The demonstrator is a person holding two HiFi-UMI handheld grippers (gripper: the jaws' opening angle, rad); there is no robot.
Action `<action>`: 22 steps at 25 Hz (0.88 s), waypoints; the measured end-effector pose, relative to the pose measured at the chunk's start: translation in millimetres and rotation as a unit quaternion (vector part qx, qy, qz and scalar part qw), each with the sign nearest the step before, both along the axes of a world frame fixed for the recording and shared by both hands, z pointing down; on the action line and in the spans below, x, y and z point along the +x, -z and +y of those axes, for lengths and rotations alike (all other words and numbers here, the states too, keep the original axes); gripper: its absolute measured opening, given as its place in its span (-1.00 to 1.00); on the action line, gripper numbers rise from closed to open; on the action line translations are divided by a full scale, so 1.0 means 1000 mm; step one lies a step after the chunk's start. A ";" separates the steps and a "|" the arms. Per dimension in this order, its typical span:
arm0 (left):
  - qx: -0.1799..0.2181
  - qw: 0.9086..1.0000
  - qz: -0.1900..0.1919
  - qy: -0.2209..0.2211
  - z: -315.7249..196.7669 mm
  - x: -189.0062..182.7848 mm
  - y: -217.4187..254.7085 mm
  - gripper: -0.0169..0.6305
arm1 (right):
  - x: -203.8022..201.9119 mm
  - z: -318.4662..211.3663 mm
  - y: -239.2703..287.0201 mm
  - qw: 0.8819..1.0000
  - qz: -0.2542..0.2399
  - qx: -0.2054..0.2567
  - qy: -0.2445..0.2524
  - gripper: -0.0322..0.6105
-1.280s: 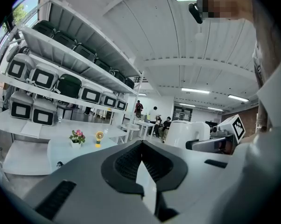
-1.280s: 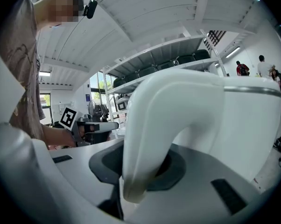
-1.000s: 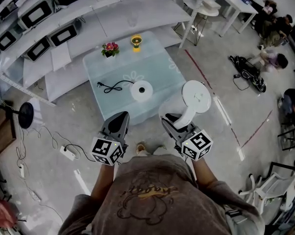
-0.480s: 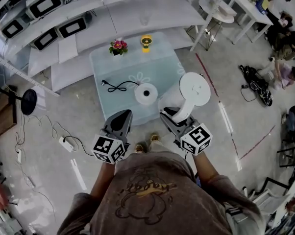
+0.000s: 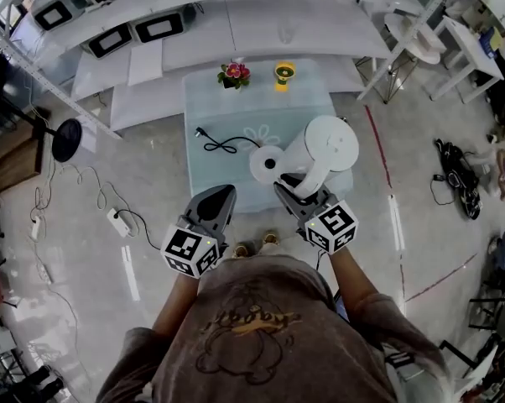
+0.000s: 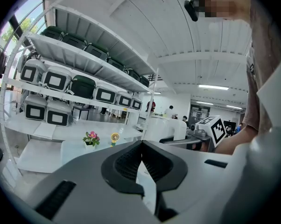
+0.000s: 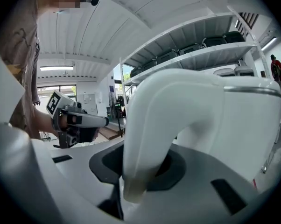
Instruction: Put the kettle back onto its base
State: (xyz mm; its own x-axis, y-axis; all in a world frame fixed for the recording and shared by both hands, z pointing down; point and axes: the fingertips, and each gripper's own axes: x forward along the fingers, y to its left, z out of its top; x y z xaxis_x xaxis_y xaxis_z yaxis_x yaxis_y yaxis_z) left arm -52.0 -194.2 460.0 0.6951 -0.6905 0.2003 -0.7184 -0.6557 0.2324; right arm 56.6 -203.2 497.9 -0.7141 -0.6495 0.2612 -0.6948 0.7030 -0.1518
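My right gripper (image 5: 291, 193) is shut on the handle of the white kettle (image 5: 329, 144) and holds it upright in the air over the near right part of the low glass table (image 5: 209, 114). In the head view the kettle's body just overlaps the right rim of the round white base (image 5: 265, 160), whose black cord (image 5: 222, 144) trails left. The right gripper view has the handle (image 7: 145, 134) filling the gap of my right gripper (image 7: 138, 169). At the table's near edge my left gripper (image 5: 216, 201) is shut and empty, its jaws (image 6: 141, 146) closed together.
A small flower pot (image 5: 234, 74) and a yellow fan-like item (image 5: 283, 74) stand at the table's far side. White shelves (image 5: 194, 23) with boxed appliances run behind it. A power strip (image 5: 118, 222) and cables lie on the floor at left.
The right gripper has carried the kettle leftward from beside the table to right next to the base. The left gripper has shifted slightly and stays shut.
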 end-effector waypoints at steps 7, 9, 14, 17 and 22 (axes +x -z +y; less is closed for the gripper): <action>-0.010 0.999 -0.003 0.034 -0.009 -0.012 -0.004 -0.88 | -0.020 -0.031 -0.033 0.999 0.018 -0.004 0.039 -0.60; -0.013 0.999 -0.006 0.043 -0.010 -0.015 -0.005 -0.88 | -0.025 -0.036 -0.044 0.999 0.024 -0.007 0.048 -0.60; -0.020 0.998 -0.016 0.060 -0.013 -0.024 -0.013 -0.88 | -0.036 -0.045 -0.073 0.997 0.037 -0.012 0.070 -0.60; -0.024 0.997 -0.020 0.069 -0.013 -0.028 -0.016 -0.88 | -0.041 -0.049 -0.087 0.996 0.045 -0.013 0.082 -0.60; -0.032 0.996 -0.028 0.081 -0.012 -0.037 -0.021 -0.88 | -0.052 -0.055 -0.107 0.993 0.058 -0.014 0.099 -0.60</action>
